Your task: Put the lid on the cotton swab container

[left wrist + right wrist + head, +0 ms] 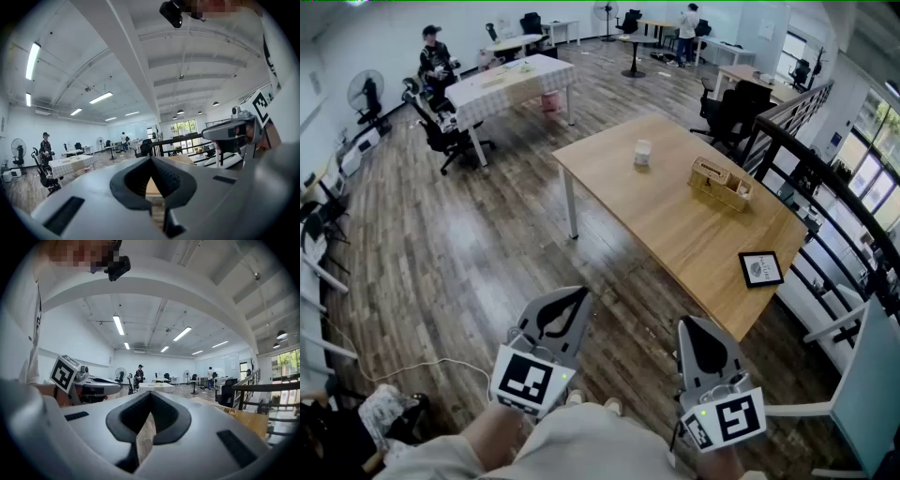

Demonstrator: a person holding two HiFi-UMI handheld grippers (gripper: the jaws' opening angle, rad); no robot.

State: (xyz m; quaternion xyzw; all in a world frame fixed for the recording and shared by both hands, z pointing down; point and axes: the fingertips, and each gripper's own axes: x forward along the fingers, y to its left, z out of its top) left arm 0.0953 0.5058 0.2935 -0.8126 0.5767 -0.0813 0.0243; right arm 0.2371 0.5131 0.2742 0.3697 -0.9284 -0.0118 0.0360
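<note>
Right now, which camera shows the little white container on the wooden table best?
The head view: the white container stands in plain sight near the far end of the wooden table. The left and right gripper views catch only parts of the table; the container doesn't show there.

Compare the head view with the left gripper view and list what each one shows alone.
Head view only: the white container, wooden organizer and tablet. Left gripper view only: ceiling lights and the head camera. Both: the wooden table, the checkered table, the right tool, and the left tool, shut and empty.
</note>
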